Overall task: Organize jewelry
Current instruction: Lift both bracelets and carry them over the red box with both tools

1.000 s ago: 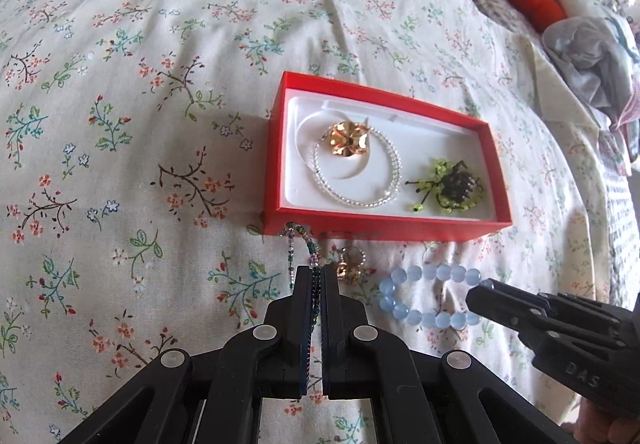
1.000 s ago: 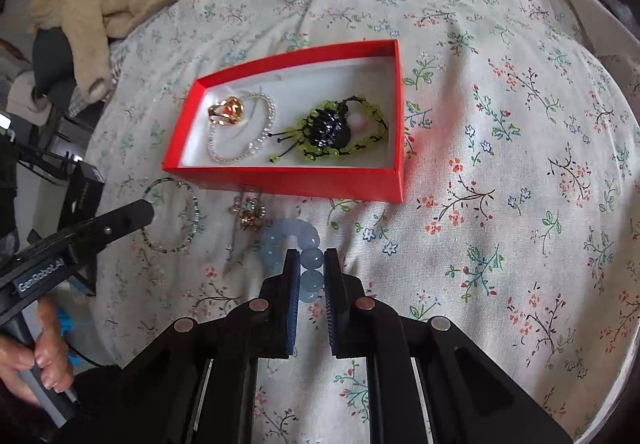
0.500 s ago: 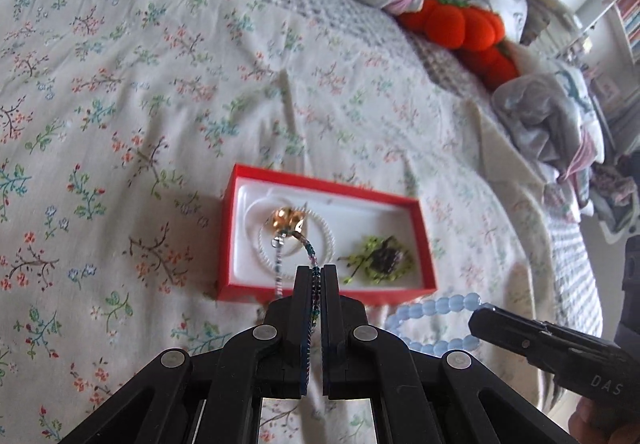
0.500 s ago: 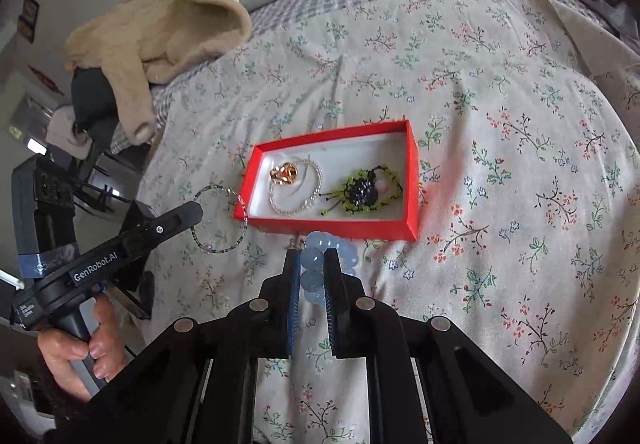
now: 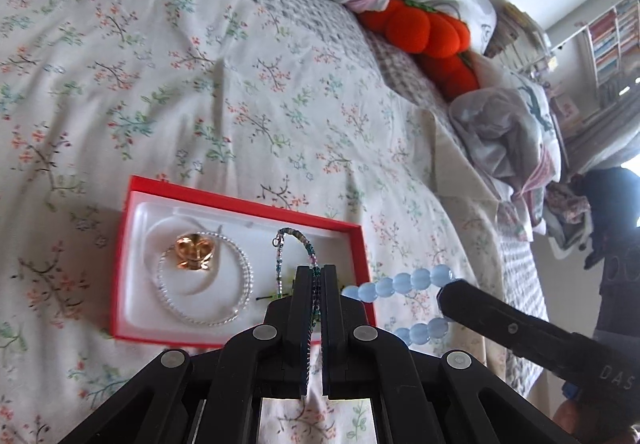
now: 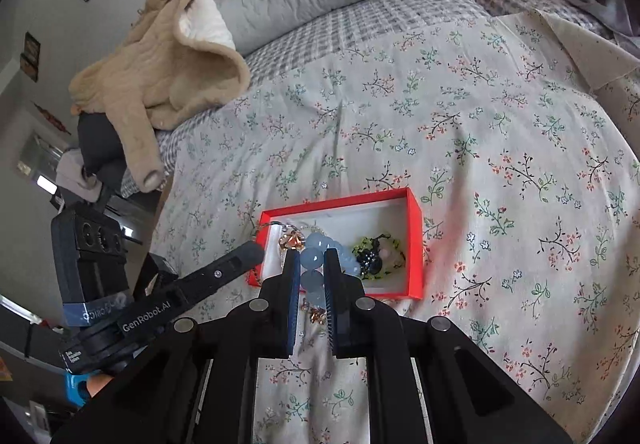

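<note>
With a pearl loop, gold piece and green-black piece lying in the red box, the left gripper pinches a thin beaded bracelet and the right gripper clamps a blue bead bracelet, both above the box, while one gold trinket lies on the bedspread just in front of it.

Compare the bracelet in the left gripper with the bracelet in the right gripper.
The thin seed-bead bracelet is a slim multicolored strand; the blue bead bracelet has big, round, pale blue beads. The left gripper has its jaws nearly touching; the right gripper has them wider, around a bead. Both hang lifted near the red box.
</note>
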`<state>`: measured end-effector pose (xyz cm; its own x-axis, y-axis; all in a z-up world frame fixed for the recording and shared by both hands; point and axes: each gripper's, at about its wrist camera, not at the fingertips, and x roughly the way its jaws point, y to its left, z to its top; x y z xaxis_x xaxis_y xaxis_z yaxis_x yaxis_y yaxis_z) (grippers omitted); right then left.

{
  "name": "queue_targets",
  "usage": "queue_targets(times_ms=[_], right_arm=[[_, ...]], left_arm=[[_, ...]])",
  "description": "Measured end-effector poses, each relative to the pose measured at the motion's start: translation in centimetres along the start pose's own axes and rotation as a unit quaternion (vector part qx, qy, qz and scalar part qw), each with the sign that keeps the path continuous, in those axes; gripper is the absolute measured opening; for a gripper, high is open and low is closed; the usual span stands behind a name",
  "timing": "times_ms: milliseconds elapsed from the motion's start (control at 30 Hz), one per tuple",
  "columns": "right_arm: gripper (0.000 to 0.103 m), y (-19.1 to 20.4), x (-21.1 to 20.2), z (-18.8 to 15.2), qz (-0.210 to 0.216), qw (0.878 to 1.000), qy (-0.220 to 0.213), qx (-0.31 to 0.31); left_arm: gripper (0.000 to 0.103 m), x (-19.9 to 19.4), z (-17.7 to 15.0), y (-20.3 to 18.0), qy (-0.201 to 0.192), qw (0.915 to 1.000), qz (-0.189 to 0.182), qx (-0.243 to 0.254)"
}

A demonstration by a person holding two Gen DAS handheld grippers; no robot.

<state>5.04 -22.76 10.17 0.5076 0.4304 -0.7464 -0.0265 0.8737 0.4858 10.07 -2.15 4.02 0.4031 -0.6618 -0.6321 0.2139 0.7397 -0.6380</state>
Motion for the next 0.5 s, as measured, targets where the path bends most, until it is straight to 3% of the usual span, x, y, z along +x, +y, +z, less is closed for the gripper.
queue_targets(times_ms=[100,233,400,500], right_arm=[[0.012,-0.3,0.4,0.5,0.001,1.0,-0.006,0.004],[0.012,-0.6,0.9,0.7,-0.004,1.0,-0.008,0.0],[0.012,-0.7,1.1,0.9,-0.01,1.0,-0.009,-0.007],[0.012,-0.7,1.2,1.0,-0.01,1.0,-0.01,-0.011]], left_arm=[[0.0,1.9,-0.1,0.5,0.016,0.9998,0.011,0.004],[0.0,3.8,-0.5,1.3,0.036,0.9975,0.058,0.017],[0.0,4.1,-0.4,2.2,0.031,0.9936,0.104,0.031],[0.002,3.8,-0.2,2.3,0.033,0.993,0.11,0.028]])
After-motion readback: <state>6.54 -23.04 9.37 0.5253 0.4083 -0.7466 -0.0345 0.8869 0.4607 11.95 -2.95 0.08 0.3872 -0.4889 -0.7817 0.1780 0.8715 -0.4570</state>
